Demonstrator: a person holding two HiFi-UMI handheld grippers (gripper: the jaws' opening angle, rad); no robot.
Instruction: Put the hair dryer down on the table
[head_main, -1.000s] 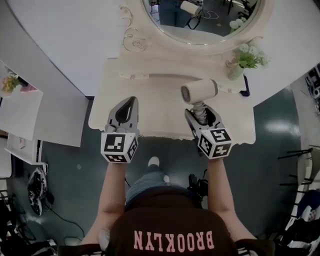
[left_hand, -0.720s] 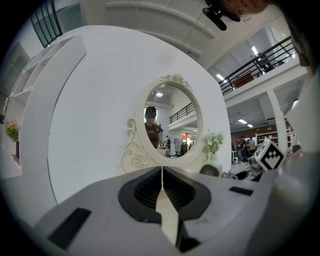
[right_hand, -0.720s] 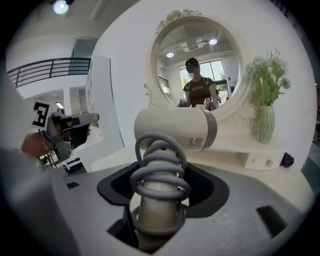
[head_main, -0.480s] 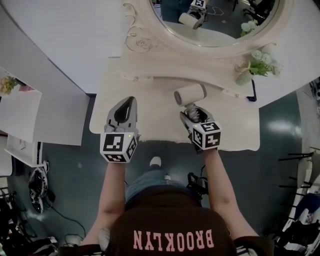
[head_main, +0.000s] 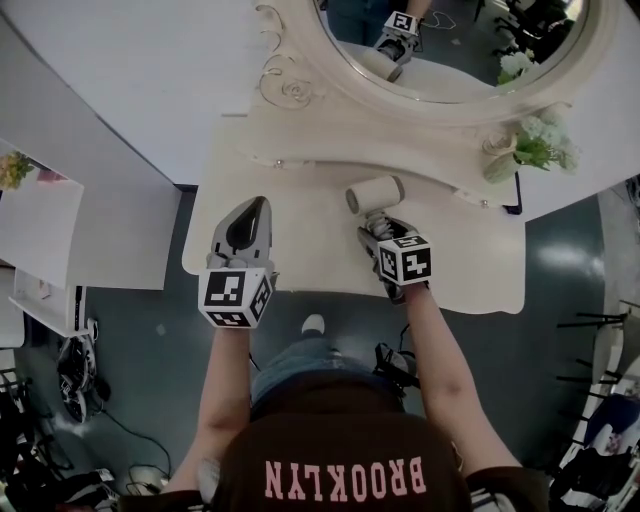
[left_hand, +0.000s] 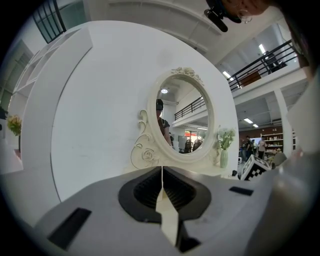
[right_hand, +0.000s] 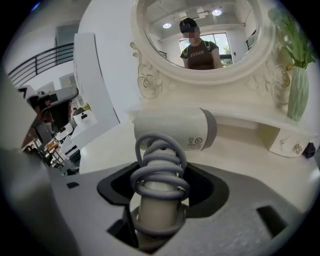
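Oval mirror in a cream frame with carved scrollwork. Just right of the mirror's lower edge, pale vase of green and white flowers. A little lower and further right of the mirror, small dark flat object, too small to tell what. Behind the mirror, curved white wall panel. Far left of the mirror, white side shelf bearing a small bunch of flowers. Well below and left of the mirror, what look like dark shoes on grey-green floor.

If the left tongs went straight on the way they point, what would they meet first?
Likely the mirror's carved frame, at its lower left scroll; nothing shows in between, though depth is unclear.
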